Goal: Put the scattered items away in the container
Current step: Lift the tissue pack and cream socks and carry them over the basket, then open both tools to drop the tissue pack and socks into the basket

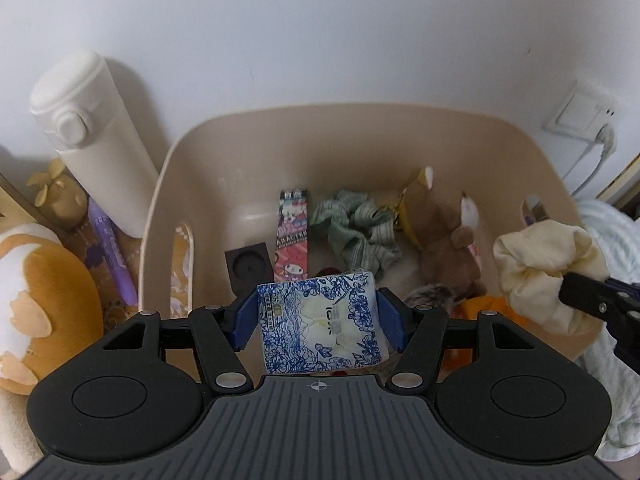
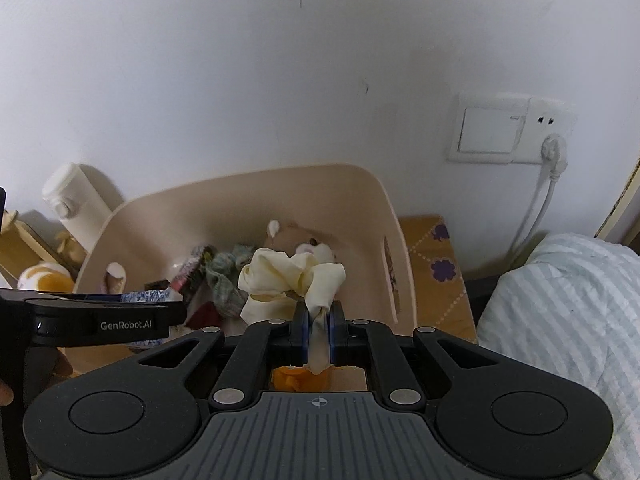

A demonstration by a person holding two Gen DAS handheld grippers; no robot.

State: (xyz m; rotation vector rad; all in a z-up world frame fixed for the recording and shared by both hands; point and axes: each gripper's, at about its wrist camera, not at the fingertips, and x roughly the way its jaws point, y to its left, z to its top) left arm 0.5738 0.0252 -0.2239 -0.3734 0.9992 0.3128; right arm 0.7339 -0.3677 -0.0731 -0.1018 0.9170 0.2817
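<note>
1. White wall (image 1: 320,32) behind; switch-and-socket plate (image 2: 508,128) on it with a white plug and cable (image 2: 554,156) in the socket.
2. Beige bin (image 1: 360,128) sits against the wall on a yellow patterned surface (image 2: 432,256) with purple clovers. Can't tell if that is a bench or a cabinet top.
3. Left hand-held gripper (image 1: 318,322): clamped on a tissue pack (image 1: 320,320), blue floral print, blue pads pressing both sides. Jaws mid-width because of the pack. It hangs over the bin's near edge, tilted down into it.
4. Right hand-held gripper (image 2: 319,334): jaws nearly closed, pinching a cream scrunchie (image 2: 292,276) by a fold of fabric. The scrunchie hangs over the bin's right side, above the contents.
5. In the bin:
   - green striped scrunchie (image 1: 356,228), centre
   - brown plush (image 1: 448,232), right of it
   - pink cartoon-print strip (image 1: 294,236), leaning at the back
   - small dark square block (image 1: 248,266) with a round recess, beside the strip
   - patterned flat piece (image 1: 182,272) standing against the left wall
   - something orange (image 1: 492,312) near the front right, mostly hidden
6. Outside the bin, left:
   - white flask (image 1: 92,140), upright by the wall, touching or just beside the bin
   - purple pen (image 1: 112,256)
   - orange-and-white plush (image 1: 44,304)
   - small gold figure (image 1: 60,196)
7. Right of the bin: pale striped quilt (image 2: 568,312) on a bed.
8. A fingertip (image 2: 6,396) shows at the left edge of the right wrist view, behind the left gripper's handle.
</note>
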